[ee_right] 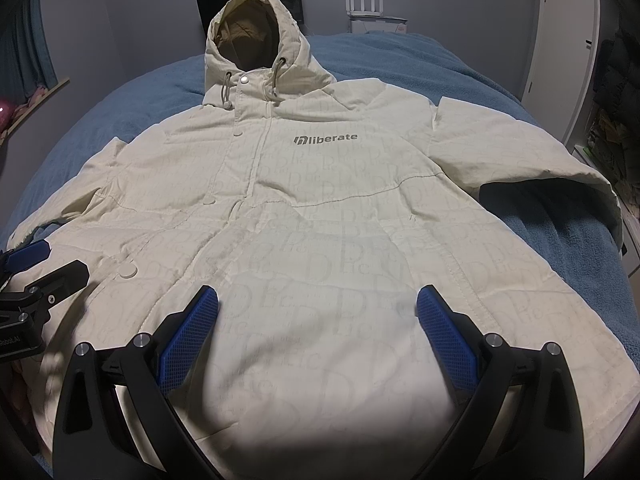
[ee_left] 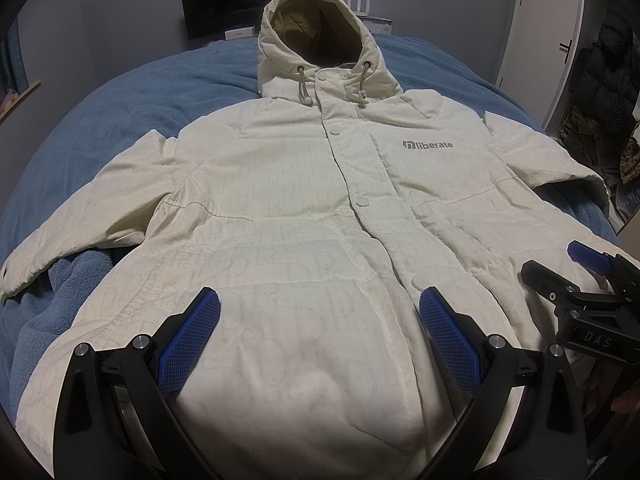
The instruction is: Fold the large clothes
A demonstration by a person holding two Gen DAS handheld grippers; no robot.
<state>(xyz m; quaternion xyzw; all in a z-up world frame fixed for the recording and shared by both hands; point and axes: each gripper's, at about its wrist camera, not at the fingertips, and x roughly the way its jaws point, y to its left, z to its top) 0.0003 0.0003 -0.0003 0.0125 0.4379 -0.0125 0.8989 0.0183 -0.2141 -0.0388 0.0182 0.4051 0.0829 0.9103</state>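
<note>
- Jacket [ee_left: 304,216]: cream hooded puffer w/ faint monogram print, lying face-up & spread flat on bed [ee_left: 168,92], which has a blue fleece blanket.
- Hood [ee_left: 316,28] at far end, standing up w/ tan lining showing; hem nearest both cams.
- Front snapped closed; grey "liberate" logo [ee_left: 428,145] on chest; two drawcords [ee_left: 305,86] hang below hood opening.
- Sleeves out to both sides: one sleeve [ee_left: 72,216] runs toward bed's left edge, other sleeve [ee_right: 532,164] bends toward right edge.
- Left gripper [ee_left: 319,303]: jaws wide apart, nothing betw. blue pads [ee_left: 192,332]. Lower front panel of jacket lies under & betw. them, left of the snap placket; contact w/ fabric can't be told.
- Right gripper [ee_right: 318,302]: jaws likewise spread wide, holding nothing. Positioned above lower front panel on logo side, hem area just below; touching or not – can't tell.
- Each gripper shows in the other's view: right one at right edge of left-wrist cam, over jacket's lower right part; left one [ee_right: 40,268] at left edge of right-wrist cam, just beside the lowest snap [ee_right: 129,271].
- Grippers side by side near hem, apart from each other, placket betw. them.
- Bkgd: dark monitor [ee_left: 224,8] by far wall, white router [ee_right: 365,4] w/ antennas, white door [ee_left: 540,40] at right, dark clothes [ee_left: 600,80] hanging far right.
</note>
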